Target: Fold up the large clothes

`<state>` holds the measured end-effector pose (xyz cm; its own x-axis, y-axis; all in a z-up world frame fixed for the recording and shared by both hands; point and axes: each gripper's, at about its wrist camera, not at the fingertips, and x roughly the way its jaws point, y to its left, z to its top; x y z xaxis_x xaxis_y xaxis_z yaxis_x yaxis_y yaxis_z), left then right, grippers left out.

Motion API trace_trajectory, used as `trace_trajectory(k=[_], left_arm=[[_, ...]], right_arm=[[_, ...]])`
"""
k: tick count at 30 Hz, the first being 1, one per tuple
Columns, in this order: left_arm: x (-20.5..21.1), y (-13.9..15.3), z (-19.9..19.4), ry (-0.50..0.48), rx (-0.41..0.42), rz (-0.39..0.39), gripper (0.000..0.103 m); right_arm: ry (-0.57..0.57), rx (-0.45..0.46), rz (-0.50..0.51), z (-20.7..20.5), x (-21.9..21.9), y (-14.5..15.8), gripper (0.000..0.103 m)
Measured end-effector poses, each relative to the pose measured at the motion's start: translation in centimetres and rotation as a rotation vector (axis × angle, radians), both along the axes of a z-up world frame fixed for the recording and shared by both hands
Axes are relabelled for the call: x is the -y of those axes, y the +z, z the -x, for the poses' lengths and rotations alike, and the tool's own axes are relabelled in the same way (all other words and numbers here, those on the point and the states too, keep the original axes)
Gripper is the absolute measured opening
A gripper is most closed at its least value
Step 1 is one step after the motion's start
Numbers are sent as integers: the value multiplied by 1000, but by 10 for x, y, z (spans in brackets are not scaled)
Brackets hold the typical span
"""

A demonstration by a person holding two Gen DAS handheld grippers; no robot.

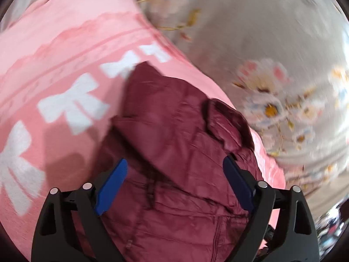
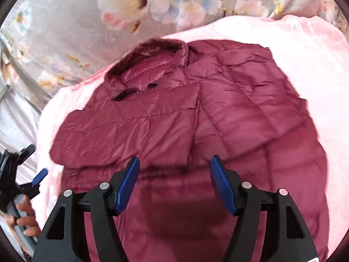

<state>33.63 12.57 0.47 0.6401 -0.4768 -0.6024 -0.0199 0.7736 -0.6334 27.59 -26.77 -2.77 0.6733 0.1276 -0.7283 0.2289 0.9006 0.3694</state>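
Hovering left gripper [image 1: 174,187] and right gripper [image 2: 174,185], jaws apart and empty, over maroon puffer jacket [image 2: 174,113], lying flat on pink blanket [image 2: 305,54] for folding

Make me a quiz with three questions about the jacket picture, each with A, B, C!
1. What does the jacket lie on?
A. pink blanket
B. wooden floor
C. green chair

2. What colour is the jacket?
A. yellow
B. dark red
C. blue

3. How is the right gripper?
A. shut on the hood
B. shut on a sleeve
C. open, holding nothing

Answers:
1 A: the pink blanket shows all round the jacket.
2 B: its quilted fabric is dark red.
3 C: its blue pads stand apart above the fabric.
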Motion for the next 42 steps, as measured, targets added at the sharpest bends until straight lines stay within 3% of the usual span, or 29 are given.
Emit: trace_trajectory(k=[1,2,3,5,9,16,17,20,22,24,25,30,33,35,36,42], left_arm=[[-9,-6,-3,11,-22,22,82],[-13,-11,-6,16,-38,40,80],[-18,-15,-7,19,-52,60,78],[-26,-20,-11,24,-73,92,77],[-22,-22,-21,25,-78,78,77],[12,-38,-50,5,-125,43,73],[13,-41,-54,17,-132,17,65],[7,-50,-64,70,-153,-45,57],[2,-59,-70,85,-186,-60,43],[-1,-62,-71,81,-197,-73,16],[-2,-61,-70,81,-190,-85,9],[-15,-43,-47,109,-107,-46,4],[-6,-50,-45,93,-105,-153,4],[-3,-69,-48,82,-156,-159,4],[-3,-74,-46,80,-141,-155,4],[0,-60,-34,47,-128,-249,7]], right_arm=[[6,-16,5,-6,-2,-4,47],[15,-32,16,-11,-3,-8,9],[22,-47,30,-17,-3,-8,5],[11,10,15,-13,5,6,5],[-52,159,163,5,21,60,5],[-92,131,219,9,48,66,4],[-95,123,222,9,51,63,4],[-103,106,223,6,59,55,4],[-102,94,223,6,63,49,4],[-96,86,231,4,64,45,4],[-93,85,233,4,63,44,4],[-99,133,232,14,65,46,4],[-96,71,243,12,68,28,4],[-87,-19,232,6,71,0,4],[-77,-49,228,4,72,-14,4],[-92,-29,142,21,85,-16,8]])
